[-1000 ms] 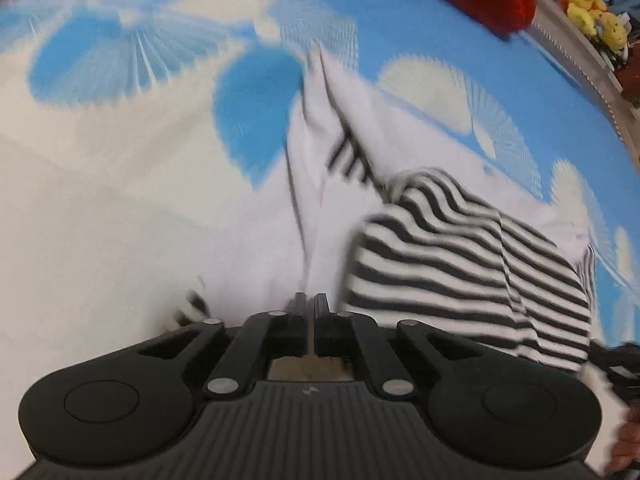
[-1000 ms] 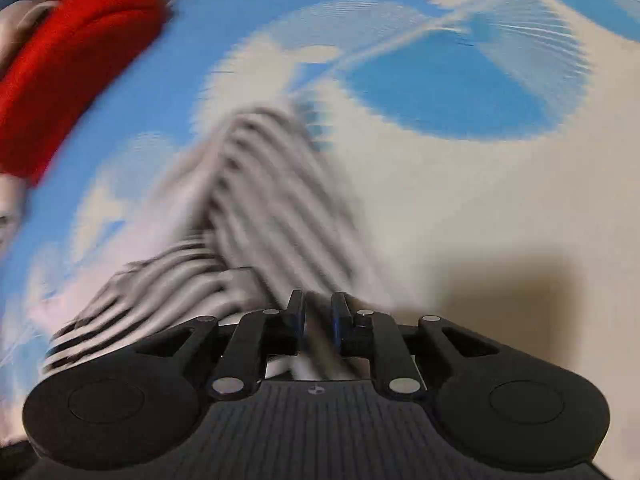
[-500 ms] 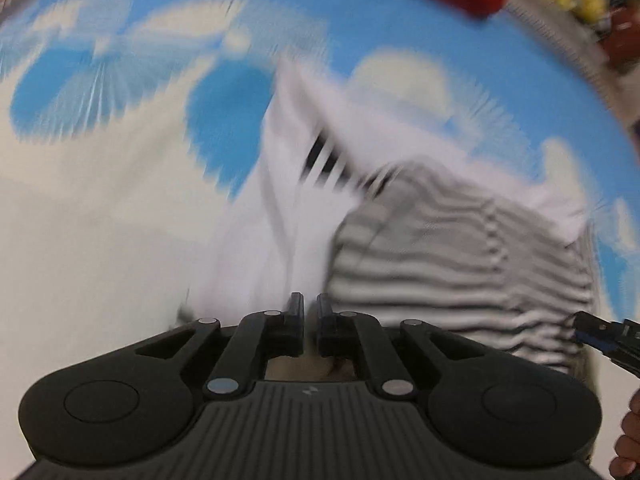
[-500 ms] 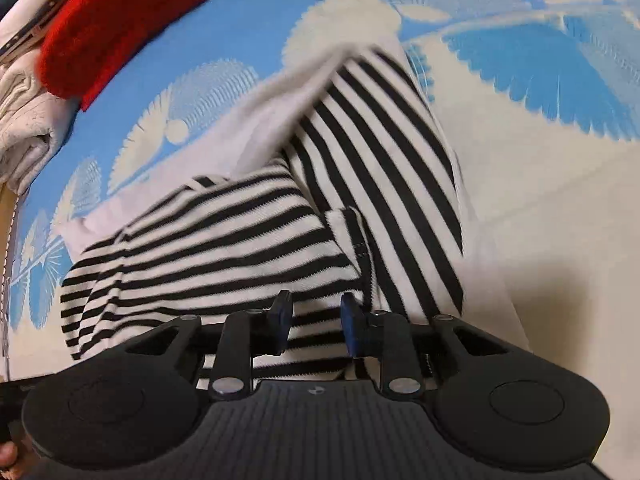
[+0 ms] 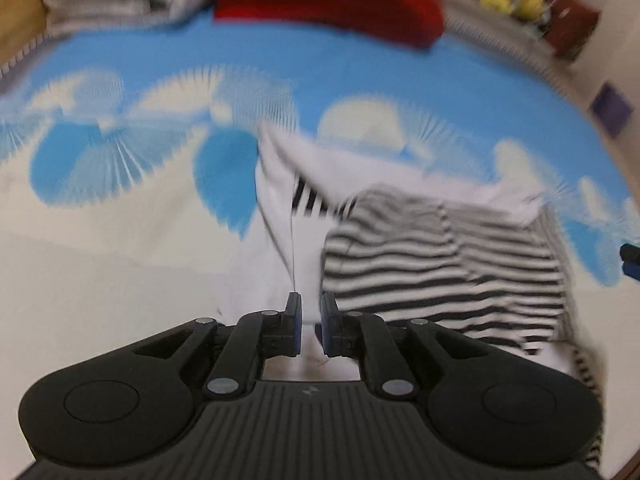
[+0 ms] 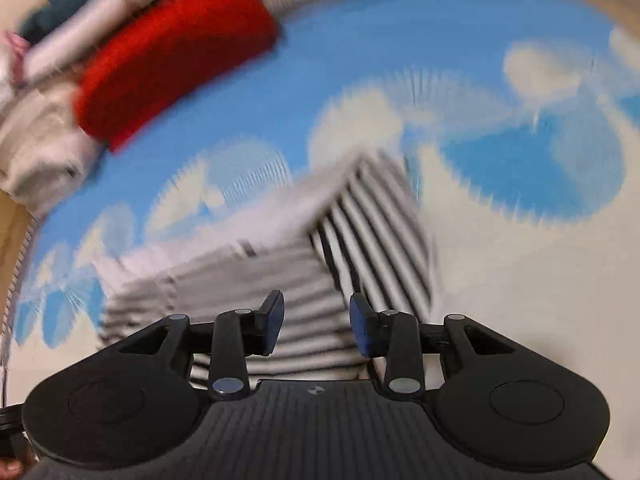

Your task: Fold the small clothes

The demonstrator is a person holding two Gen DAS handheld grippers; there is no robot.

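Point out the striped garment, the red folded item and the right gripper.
striped garment (image 5: pixel 444 264): left wrist view, on the black-and-white striped folded panel.
red folded item (image 6: pixel 172 52): right wrist view, on the middle of its top face.
right gripper (image 6: pixel 316 326): right wrist view, midway between its parted blue-padded fingertips.

The left gripper (image 5: pixel 311 322), clamped on white cloth a second ago, is now seen parted by a narrow gap, the striped garment (image 5: pixel 444 264) released. The right gripper (image 6: pixel 316 326) has been spread wider and drawn back, so that the red garment (image 6: pixel 172 56) is brought into view
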